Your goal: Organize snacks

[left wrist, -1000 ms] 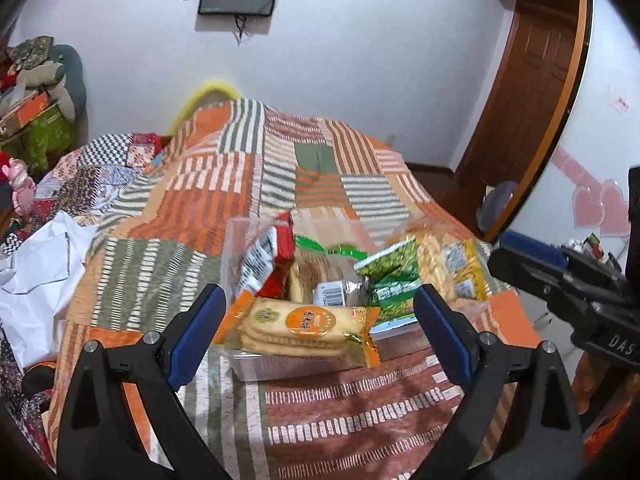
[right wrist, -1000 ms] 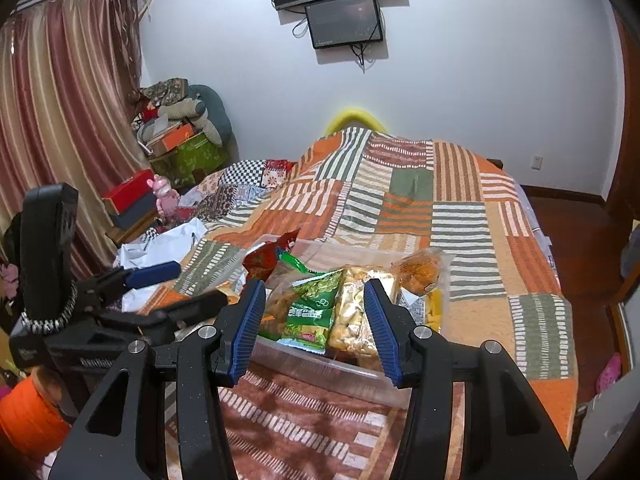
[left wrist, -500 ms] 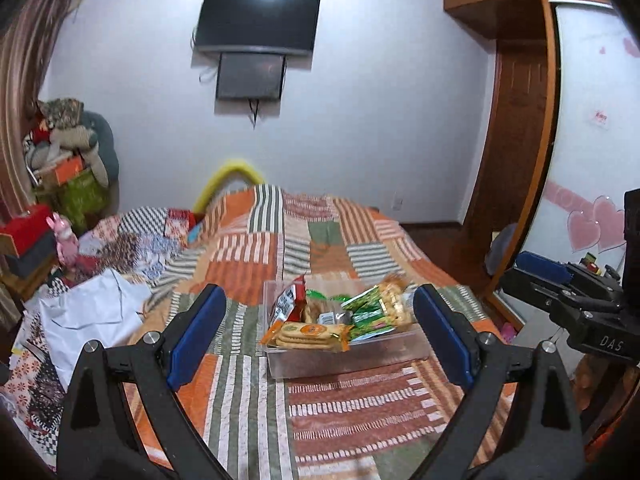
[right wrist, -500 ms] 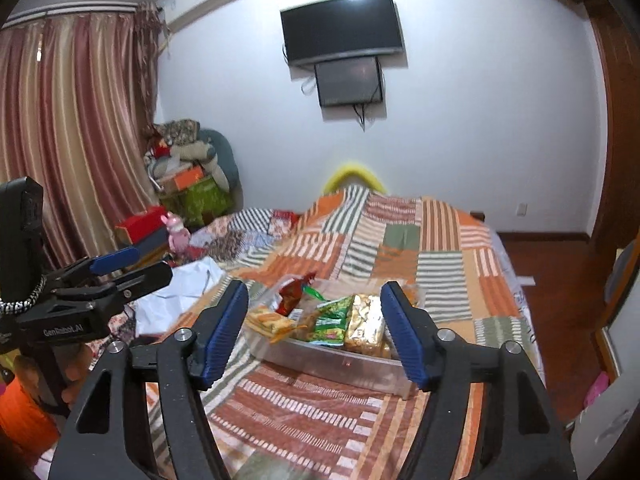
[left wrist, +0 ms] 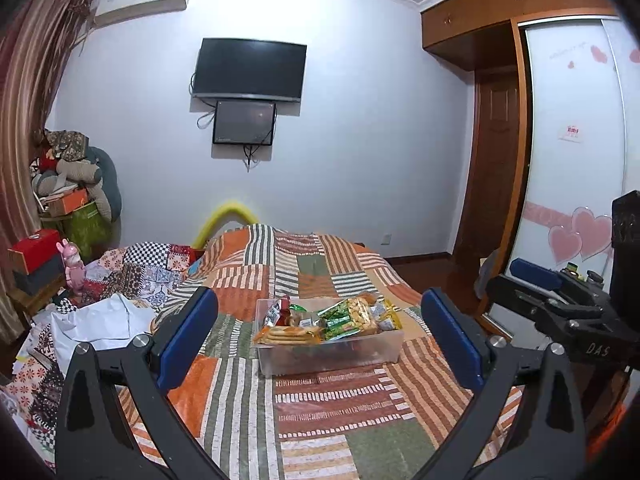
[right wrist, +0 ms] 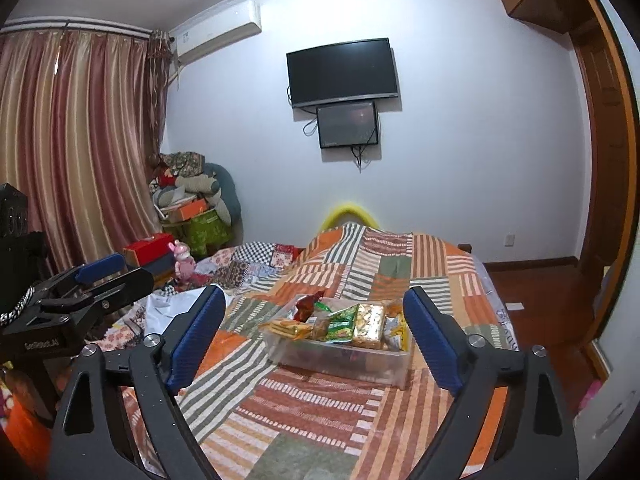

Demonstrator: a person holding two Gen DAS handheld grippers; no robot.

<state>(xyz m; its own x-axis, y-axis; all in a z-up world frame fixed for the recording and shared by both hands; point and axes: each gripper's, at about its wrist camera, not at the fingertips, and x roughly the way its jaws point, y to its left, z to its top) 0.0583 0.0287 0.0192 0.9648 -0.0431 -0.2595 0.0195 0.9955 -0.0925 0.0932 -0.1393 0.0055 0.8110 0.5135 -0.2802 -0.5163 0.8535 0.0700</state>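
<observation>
A clear plastic box (left wrist: 332, 354) (right wrist: 340, 356) stands on the patchwork bed, filled with snack packs. A biscuit pack (left wrist: 288, 334) (right wrist: 286, 326) lies at its near left, green packs (left wrist: 340, 320) (right wrist: 340, 322) in the middle, and a red pack (left wrist: 280, 308) (right wrist: 306, 304) stands at the back left. A golden pack (right wrist: 370, 322) lies beside the green ones. My left gripper (left wrist: 319, 294) hangs well short of the box, its jaws opening with nothing between them. My right gripper (right wrist: 314, 290) is also back from the box, its jaws opening and empty.
The striped patchwork bedspread (left wrist: 320, 420) fills the foreground. White cloth (left wrist: 100, 320) and piled clutter lie along the bed's left side. A wardrobe with a sliding door (left wrist: 568, 160) stands on the right, and a wall-mounted TV (left wrist: 250, 70) hangs beyond the bed.
Both grippers have drawn back and up from the box, which now looks small and distant. The right jaws have spread much wider. The left jaws widened slightly.
</observation>
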